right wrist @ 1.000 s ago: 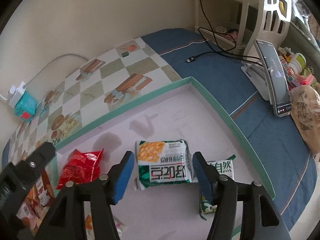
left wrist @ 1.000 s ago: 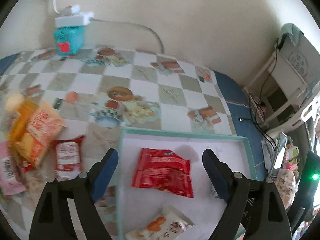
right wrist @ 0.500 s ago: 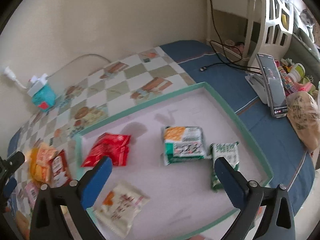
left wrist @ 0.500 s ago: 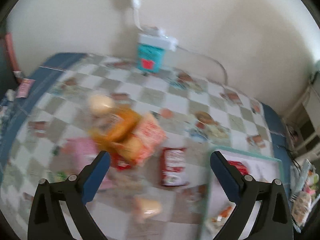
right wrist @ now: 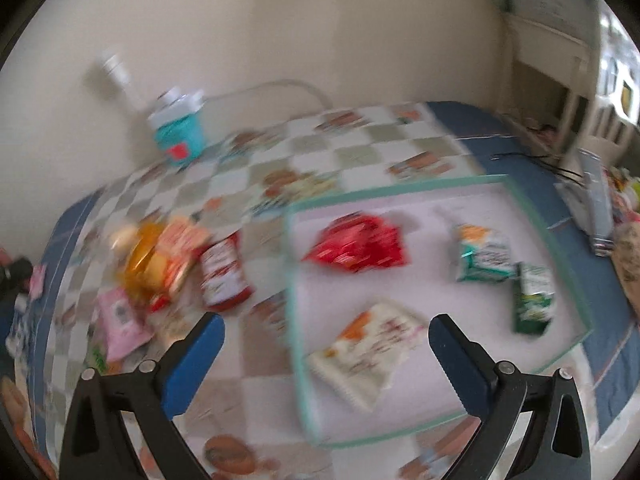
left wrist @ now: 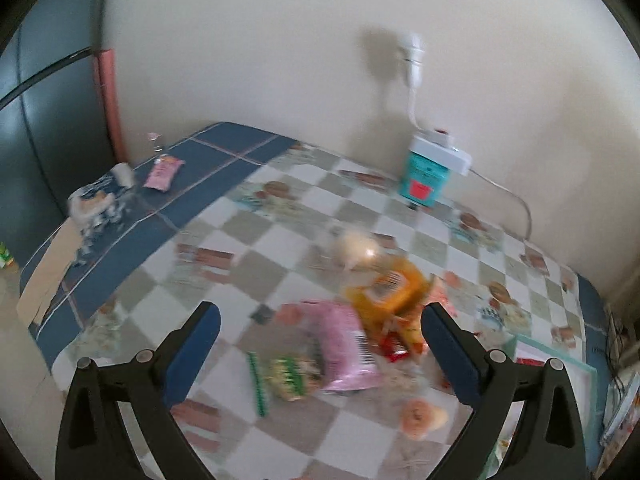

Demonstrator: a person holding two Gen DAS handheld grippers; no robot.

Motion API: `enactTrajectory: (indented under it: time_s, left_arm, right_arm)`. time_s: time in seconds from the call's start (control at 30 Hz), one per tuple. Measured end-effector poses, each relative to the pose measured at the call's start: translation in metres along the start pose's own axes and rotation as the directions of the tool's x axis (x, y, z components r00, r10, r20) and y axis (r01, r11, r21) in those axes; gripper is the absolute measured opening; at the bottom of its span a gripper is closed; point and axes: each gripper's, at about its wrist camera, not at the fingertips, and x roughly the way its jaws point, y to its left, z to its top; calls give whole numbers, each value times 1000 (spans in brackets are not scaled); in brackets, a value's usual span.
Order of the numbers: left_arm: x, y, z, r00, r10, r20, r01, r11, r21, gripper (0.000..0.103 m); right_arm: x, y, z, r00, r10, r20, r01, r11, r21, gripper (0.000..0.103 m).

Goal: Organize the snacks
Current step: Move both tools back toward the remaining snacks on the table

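Note:
Both views are motion-blurred. My left gripper (left wrist: 320,344) is open and empty above a pile of loose snacks on the checkered cloth: a pink packet (left wrist: 344,344), an orange bag (left wrist: 388,288) and a green-striped packet (left wrist: 286,374). My right gripper (right wrist: 326,354) is open and empty above the left edge of the green-rimmed white tray (right wrist: 400,190). In the tray lie a red bag (right wrist: 360,244), a white-orange packet (right wrist: 364,356), a teal-white packet (right wrist: 482,254) and a dark green packet (right wrist: 534,298). The pile also shows in the right wrist view, with a red-white packet (right wrist: 222,274).
A teal box with a white power strip (left wrist: 426,174) stands by the wall, its cable trailing right. A pink packet (left wrist: 162,168) and crumpled wrappers (left wrist: 96,202) lie on the blue cloth at far left. A phone on a stand (right wrist: 598,204) is right of the tray.
Both grippers have pulled up and swung left. The left view went from the tray to the loose snack pile. The right gripper opened wider and backed away from the teal-white packet.

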Motion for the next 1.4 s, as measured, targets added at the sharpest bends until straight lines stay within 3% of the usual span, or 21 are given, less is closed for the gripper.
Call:
enactTrajectory:
  time_s: [0.2,0.37,0.5,0.6,0.8,1.07,1.23,1.4]
  left_arm:
    - [-5,37,5,997,78,20,-77,996,-48,100]
    - [-7,62,8,986,165,20,-162,981,-106,100]
    - [-6,81,8,989,146,-10,-145,974,-175,100]
    - [1,88,6,987,153,-41,-158,968,-193,100]
    - [25,92,-3,986,68,-150,-99,972,-212,100]
    - [60,87,-20,962,23,-271,-83,974,-211,100]
    - [80,82,-27,949,-25,-313,-45,975,-216,100]
    - [94,76,-34,942,-36,-333,-34,979,-201,100]
  right_arm:
    - [-5,42,-6,996,87,11,-86,994,-73,103]
    - [-11,62,-7,992,114,50,-109,989,-100,103]
    - [-12,71,-6,985,158,65,-150,983,-108,103]
    - [-9,76,-6,990,123,73,-114,986,-124,103]
    - [11,74,-8,995,95,20,-93,989,-114,103]
    - [35,80,-13,994,101,-28,-105,979,-177,103]
    - [54,84,-20,986,139,-89,-153,972,-177,103]
    - [62,89,-24,984,145,-99,-162,969,-188,103]
